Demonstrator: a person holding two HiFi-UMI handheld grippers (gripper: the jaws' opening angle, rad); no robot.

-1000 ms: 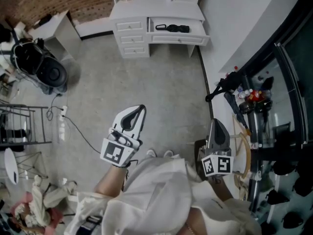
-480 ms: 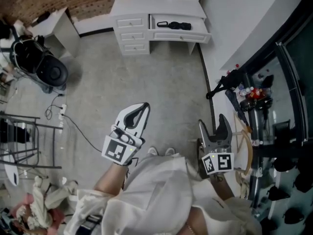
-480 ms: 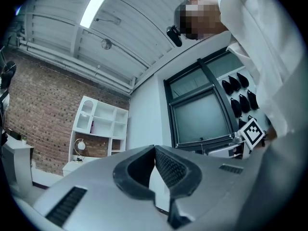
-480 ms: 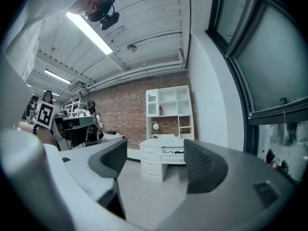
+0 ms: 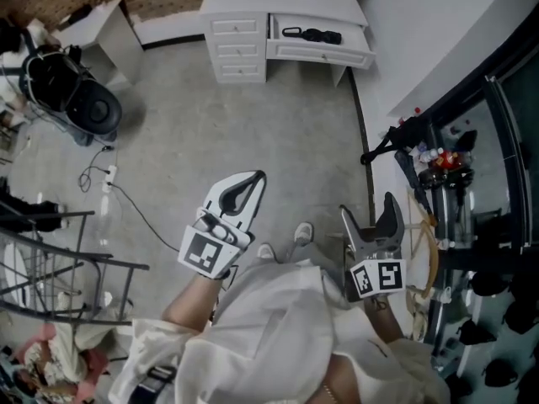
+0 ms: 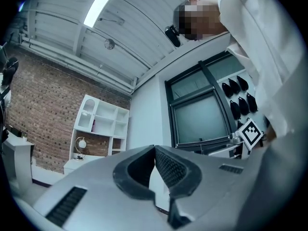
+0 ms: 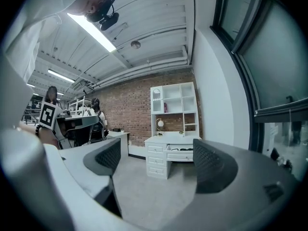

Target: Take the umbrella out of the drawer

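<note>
Your right gripper (image 5: pixel 369 215) has its jaws spread wide. They have just been opening, and nothing stands between them except bare floor (image 5: pixel 278 133) and, far off, the desk (image 5: pixel 240 11). Your left gripper (image 5: pixel 255 177) has its jaws closed, tips together, with nothing in them. In the left gripper view the two pads (image 6: pixel 168 167) meet at their front edge. You hold both grippers out in front of your body, side by side and well apart, and your shoe (image 5: pixel 303 232) shows on the floor between them. The umbrella (image 5: pixel 313 34) is well ahead of both grippers, right across the floor. It is closer to the line your right gripper points along than to the left one's. It lies flat, black and folded, in the open drawer (image 5: pixel 324 55) on the desk's right side, and neither gripper touches it. In the right gripper view the drawer sits in the gap between the jaws, nearer the right pad (image 7: pixel 210 165) than the left. The umbrella is a dark strip inside it. A white shelf (image 7: pixel 173 100) stands on the desk above the drawer, against a brick wall (image 7: pixel 127 114). Off to the left of your left gripper a cable (image 5: pixel 126 204) trails over the floor.
</note>
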